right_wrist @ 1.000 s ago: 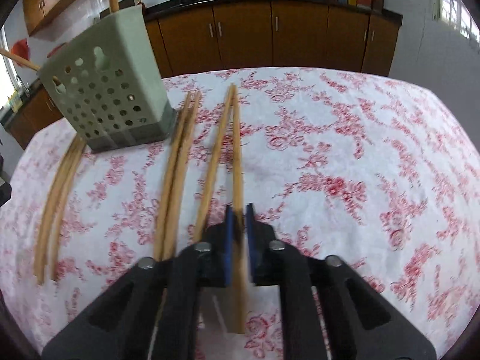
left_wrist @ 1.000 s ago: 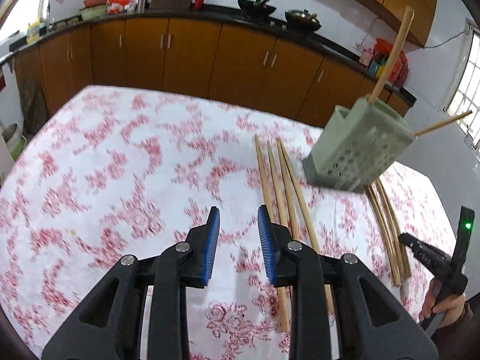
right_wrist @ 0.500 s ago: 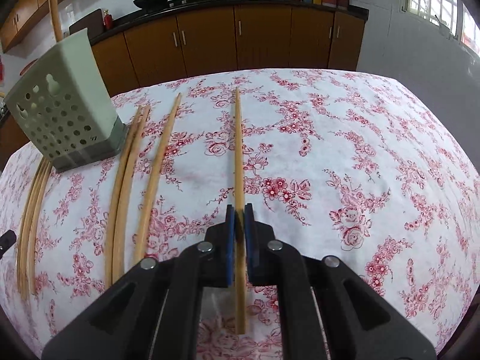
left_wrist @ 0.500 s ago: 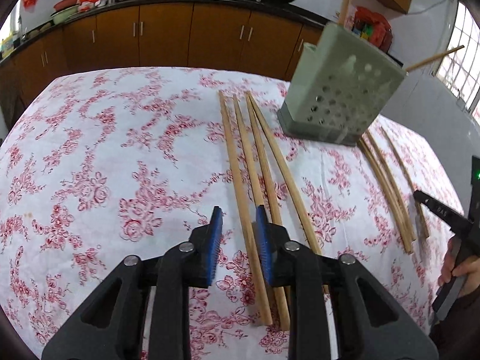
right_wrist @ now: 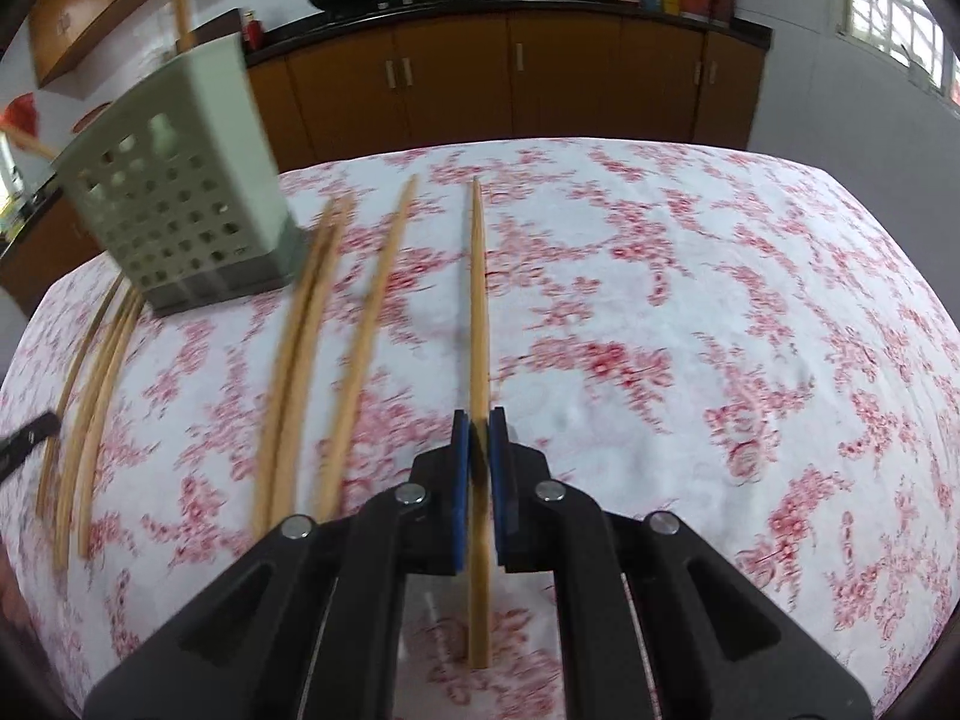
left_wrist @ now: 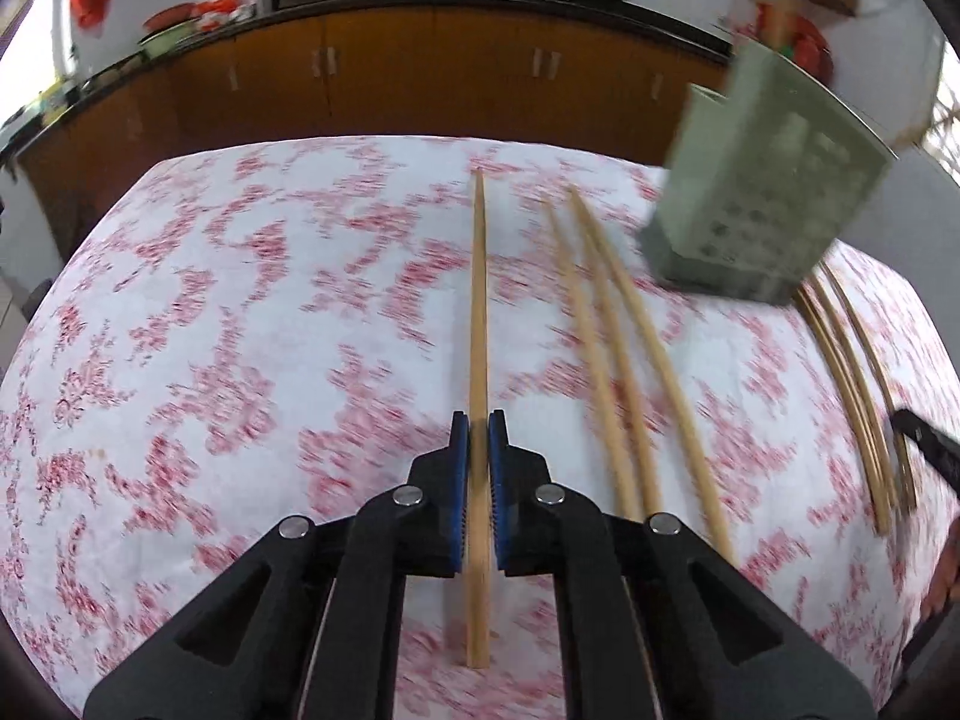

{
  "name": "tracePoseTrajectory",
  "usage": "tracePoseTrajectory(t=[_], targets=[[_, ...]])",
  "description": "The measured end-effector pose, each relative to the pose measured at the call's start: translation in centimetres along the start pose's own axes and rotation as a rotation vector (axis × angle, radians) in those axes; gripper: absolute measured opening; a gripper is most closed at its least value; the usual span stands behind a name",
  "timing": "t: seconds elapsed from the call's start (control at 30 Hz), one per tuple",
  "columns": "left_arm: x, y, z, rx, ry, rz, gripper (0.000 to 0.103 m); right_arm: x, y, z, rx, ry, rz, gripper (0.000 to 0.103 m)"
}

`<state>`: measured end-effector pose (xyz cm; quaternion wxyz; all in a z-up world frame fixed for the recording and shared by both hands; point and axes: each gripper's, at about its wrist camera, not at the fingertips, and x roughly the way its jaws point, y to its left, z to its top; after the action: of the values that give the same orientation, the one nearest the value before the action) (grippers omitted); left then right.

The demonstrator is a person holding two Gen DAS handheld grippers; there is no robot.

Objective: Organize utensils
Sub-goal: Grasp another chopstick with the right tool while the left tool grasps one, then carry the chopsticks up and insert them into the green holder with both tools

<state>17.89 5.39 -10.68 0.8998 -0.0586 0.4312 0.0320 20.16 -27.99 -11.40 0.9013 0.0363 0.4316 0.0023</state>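
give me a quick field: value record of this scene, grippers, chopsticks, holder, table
left gripper: shut on a chopstick
right gripper: shut on a chopstick
loose chopsticks: three beside the holder, more on its far side
holder: pale green, perforated, upright, chopsticks sticking out of it
tablecloth: white with red flowers
image: motion blur in both views

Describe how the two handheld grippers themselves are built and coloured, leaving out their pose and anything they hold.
The left gripper and right gripper look identical: matte black plastic linkage arms with triangular cut-outs, round silver pivot bolts, and flat blue ribbed pads on the fingertips. No cables, printed markings or sleeves are visible.
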Motion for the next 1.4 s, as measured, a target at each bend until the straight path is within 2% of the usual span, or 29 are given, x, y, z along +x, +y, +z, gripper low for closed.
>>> tracePoseTrajectory(t=[0.13, 0.77, 1.4], targets=[[0.0, 0.9, 0.0, 0.008, -0.008, -0.028, 0.008, -0.2, 0.3, -0.3, -0.011, -0.008, -0.008, 0.008], [-0.4, 1.1, -0.1, -0.007, -0.016, -0.056, 0.009, -0.1, 0.2, -0.2, -0.001, -0.006, 0.003, 0.009], [-2.3, 0.0, -2.7, 0.069, -0.004, -0.017, 0.008, -2.5, -0.3, -2.8, 0.026, -0.01, 0.035, 0.008]])
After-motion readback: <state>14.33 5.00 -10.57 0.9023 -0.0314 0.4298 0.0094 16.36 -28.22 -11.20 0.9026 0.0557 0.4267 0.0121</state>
